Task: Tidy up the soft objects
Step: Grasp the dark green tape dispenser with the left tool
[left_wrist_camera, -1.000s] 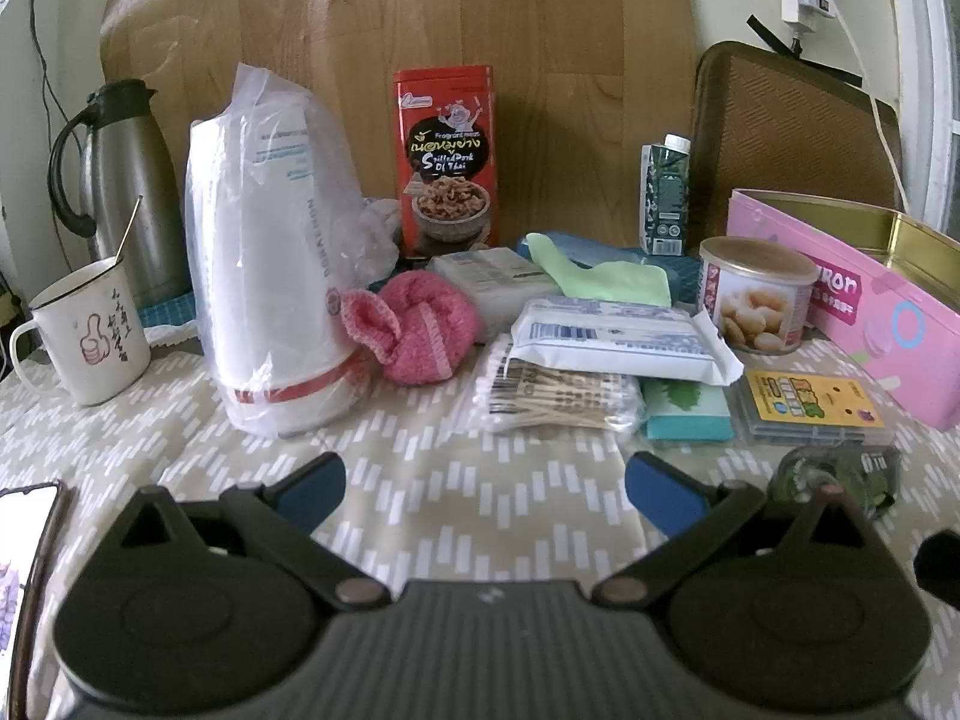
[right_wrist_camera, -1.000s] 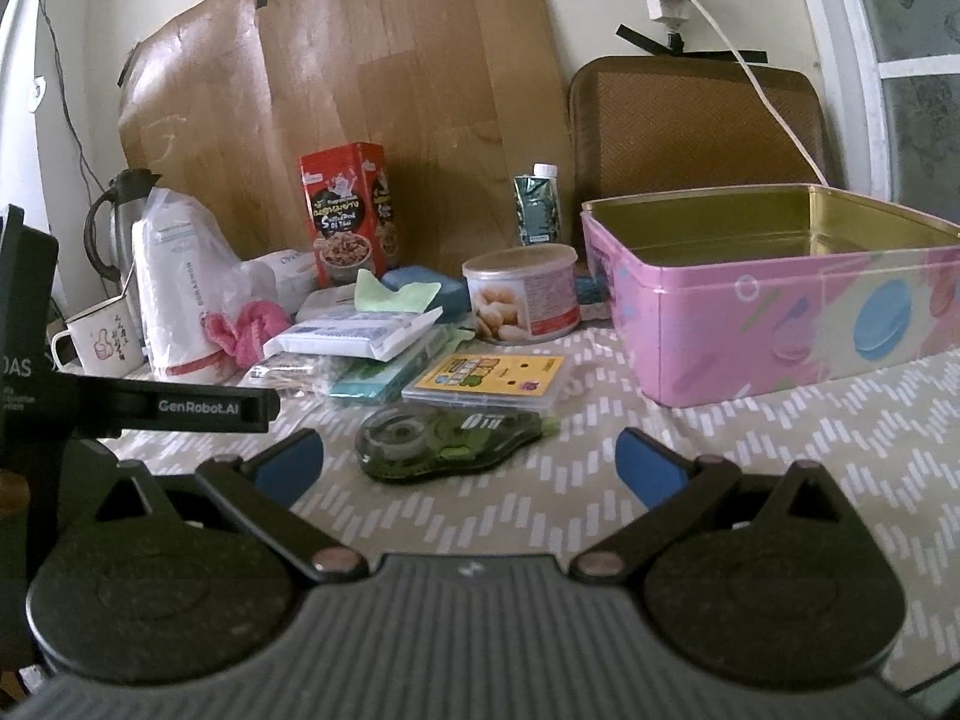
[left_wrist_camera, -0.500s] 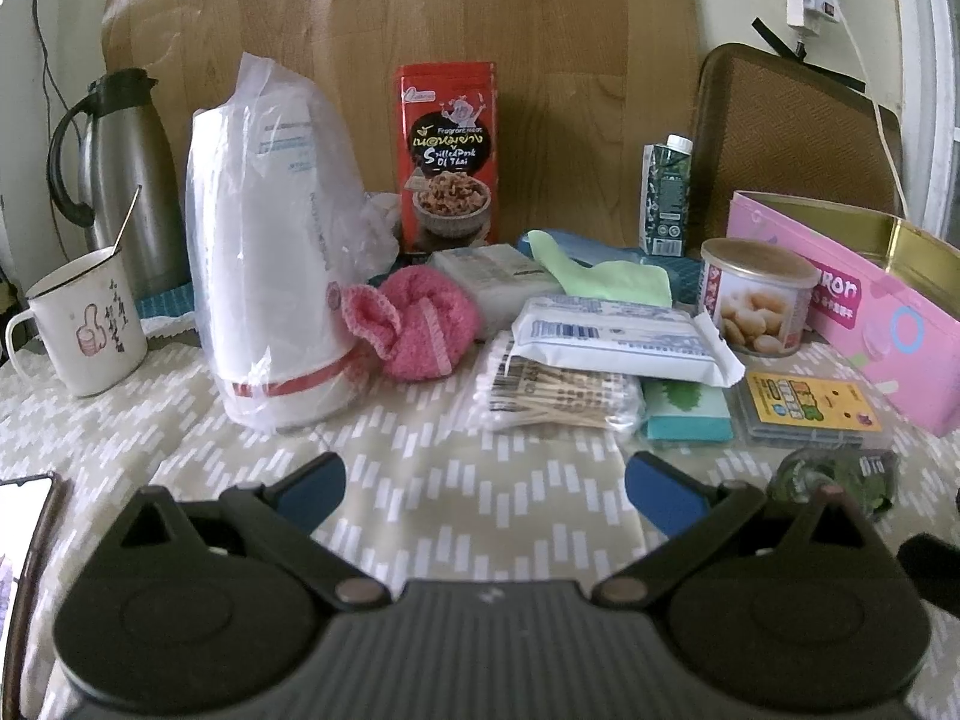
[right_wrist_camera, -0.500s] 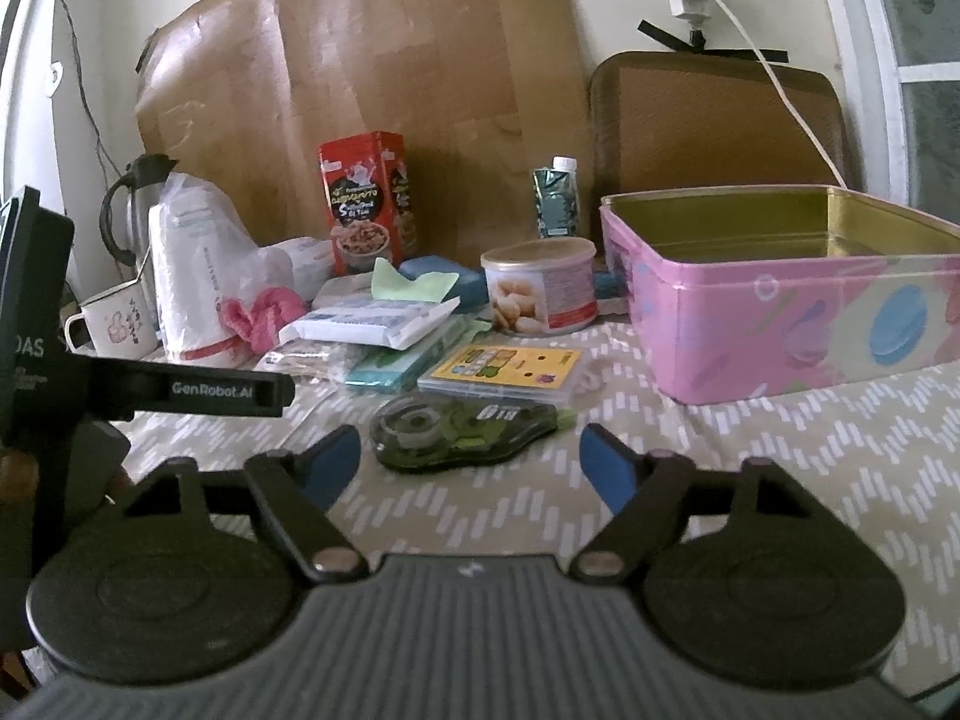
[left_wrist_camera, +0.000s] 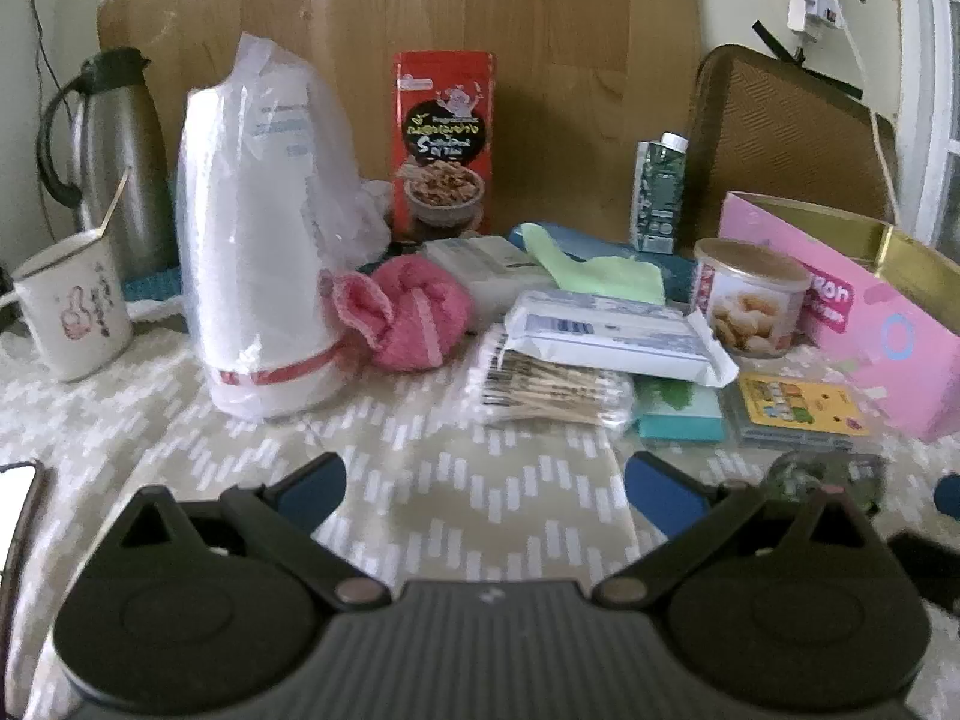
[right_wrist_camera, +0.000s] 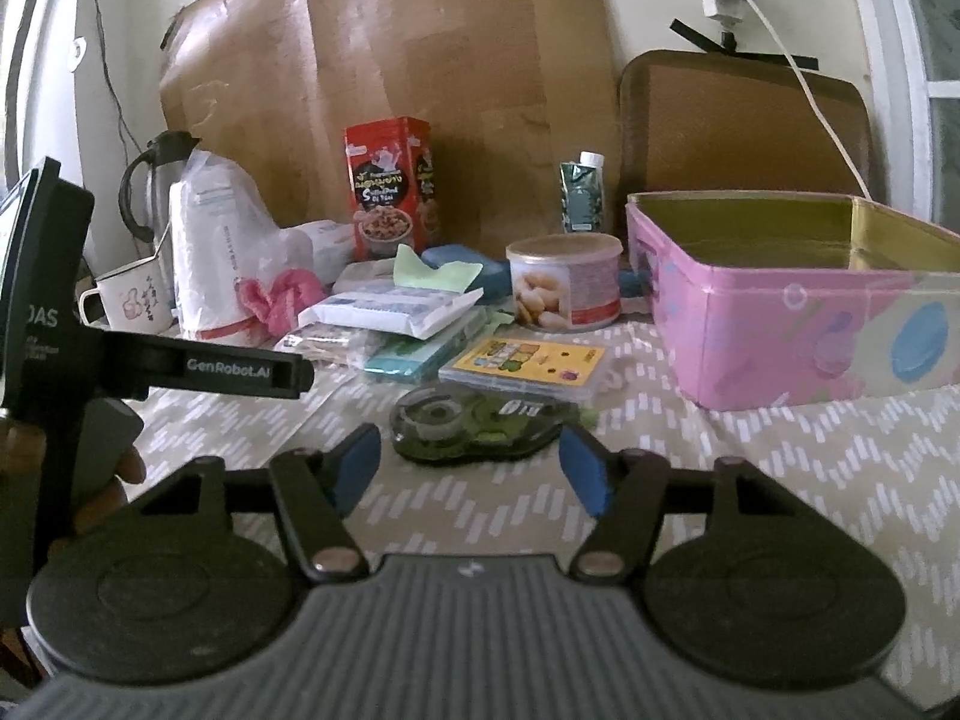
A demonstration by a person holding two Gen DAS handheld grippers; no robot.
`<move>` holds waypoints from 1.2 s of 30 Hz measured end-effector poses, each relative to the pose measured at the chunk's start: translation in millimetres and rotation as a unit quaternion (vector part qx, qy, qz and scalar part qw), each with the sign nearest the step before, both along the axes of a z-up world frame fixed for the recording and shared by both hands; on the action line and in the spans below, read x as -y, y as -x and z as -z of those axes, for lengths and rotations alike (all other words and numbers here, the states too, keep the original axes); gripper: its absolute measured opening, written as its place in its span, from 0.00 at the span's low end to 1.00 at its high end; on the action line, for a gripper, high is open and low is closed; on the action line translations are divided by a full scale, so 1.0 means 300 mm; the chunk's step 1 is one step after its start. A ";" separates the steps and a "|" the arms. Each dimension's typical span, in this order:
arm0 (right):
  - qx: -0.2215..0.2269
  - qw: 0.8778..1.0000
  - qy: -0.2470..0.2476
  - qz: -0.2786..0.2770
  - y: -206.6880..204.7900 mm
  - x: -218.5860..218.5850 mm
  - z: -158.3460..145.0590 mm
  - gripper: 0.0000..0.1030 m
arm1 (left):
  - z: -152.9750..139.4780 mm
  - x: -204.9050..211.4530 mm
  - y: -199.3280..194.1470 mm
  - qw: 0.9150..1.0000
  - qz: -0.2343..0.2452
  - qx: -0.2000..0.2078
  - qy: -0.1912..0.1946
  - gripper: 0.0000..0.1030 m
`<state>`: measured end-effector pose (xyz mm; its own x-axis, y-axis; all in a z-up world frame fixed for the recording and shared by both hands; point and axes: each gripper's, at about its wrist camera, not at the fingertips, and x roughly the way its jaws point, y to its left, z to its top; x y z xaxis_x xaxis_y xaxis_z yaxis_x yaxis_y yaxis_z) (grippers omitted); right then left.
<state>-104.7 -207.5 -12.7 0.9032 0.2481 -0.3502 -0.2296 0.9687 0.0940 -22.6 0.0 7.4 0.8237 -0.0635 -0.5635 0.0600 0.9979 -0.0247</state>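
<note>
Chevron-print tablecloth [left_wrist_camera: 456, 480] under fluffy pink towel [left_wrist_camera: 414, 324], glossy tin [right_wrist_camera: 798, 324].

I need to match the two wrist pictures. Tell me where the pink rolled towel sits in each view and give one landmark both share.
Left wrist view: the pink rolled towel lies left of centre, against the bagged white stack.
Right wrist view: the towel is small, at mid-left, beside the same stack.
Shared landmark: the red snack box stands behind it, to the right, in both.
</note>
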 end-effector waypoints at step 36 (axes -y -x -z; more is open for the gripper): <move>-0.072 0.983 0.092 -0.144 -0.138 0.075 -0.015 0.48 | -0.028 0.197 -0.032 0.976 0.171 -0.094 0.100 0.58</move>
